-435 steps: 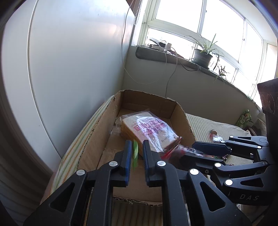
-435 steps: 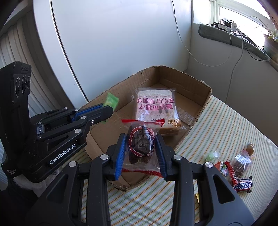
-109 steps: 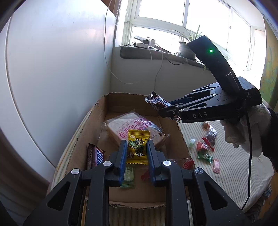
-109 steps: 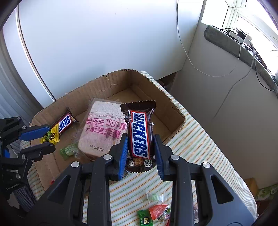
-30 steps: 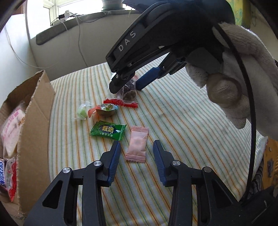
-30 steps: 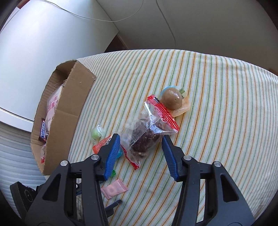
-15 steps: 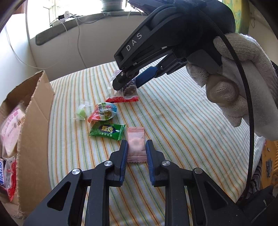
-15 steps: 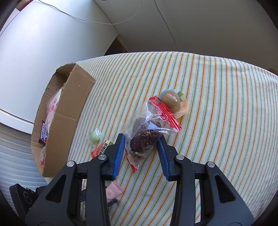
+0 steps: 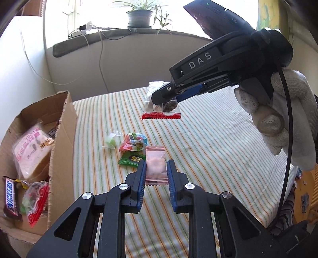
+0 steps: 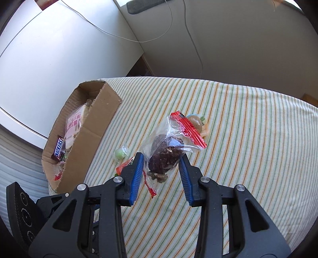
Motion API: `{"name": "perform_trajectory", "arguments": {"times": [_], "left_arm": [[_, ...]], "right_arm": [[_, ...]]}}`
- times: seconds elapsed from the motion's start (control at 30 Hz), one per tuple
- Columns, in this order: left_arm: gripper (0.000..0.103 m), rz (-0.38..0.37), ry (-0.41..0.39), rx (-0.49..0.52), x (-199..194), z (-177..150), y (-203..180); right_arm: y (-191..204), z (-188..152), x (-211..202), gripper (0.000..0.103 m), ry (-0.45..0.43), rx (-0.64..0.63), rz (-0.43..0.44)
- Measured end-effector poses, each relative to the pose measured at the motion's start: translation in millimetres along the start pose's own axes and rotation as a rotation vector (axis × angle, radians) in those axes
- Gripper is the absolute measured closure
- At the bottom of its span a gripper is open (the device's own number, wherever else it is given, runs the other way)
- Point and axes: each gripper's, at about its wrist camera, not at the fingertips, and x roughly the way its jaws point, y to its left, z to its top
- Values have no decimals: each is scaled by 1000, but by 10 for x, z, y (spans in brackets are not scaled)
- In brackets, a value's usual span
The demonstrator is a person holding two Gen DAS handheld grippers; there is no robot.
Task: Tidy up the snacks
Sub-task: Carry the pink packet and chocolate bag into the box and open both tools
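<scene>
My left gripper (image 9: 156, 172) is shut on a pink candy packet (image 9: 155, 165) and holds it just above the striped cloth. My right gripper (image 10: 161, 166) is shut on a clear bag of dark snacks with red edges (image 10: 167, 150), lifted off the cloth; it also shows in the left wrist view (image 9: 162, 105). The cardboard box (image 9: 63, 137) stands at the left and holds a bread pack (image 9: 31, 152), a Snickers bar (image 9: 10, 195) and a red-edged bag (image 9: 34, 204).
On the striped cloth lie a green candy (image 9: 110, 141), a red and green jelly cup (image 9: 134, 143), a green packet (image 9: 131, 159) and a brown round snack (image 10: 196, 122). A windowsill with a plant (image 9: 139, 17) and cables is behind.
My left gripper closed on the pink packet and raised it slightly. My right gripper closed on the clear bag and lifted it off the cloth.
</scene>
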Motion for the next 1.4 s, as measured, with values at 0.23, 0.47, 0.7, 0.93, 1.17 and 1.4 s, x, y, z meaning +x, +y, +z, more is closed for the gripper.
{"name": "perform_trajectory", "arguments": {"times": [0.23,0.47,0.7,0.93,1.17,1.4], "left_arm": [[83,23,-61,-43,-216,32,190],[83,61,-117,-74,-333,91,411],[84,116,-165,-141,-517,33,708],[84,194,-197,-244,-708,-92,1160],[84,265,-217,-314,-829,-218,1481],[84,309,-225,-344,-905,-315,1632]], "right_arm": [[125,41,-139,65,-36,-10,5],[306,32,-217,65,-51,-34,28],[589,13,-215,65,-53,-82,54],[950,-22,-161,65,-35,-142,97],[1350,-86,-68,65,-12,-215,140],[1681,-75,76,65,6,-258,175]]}}
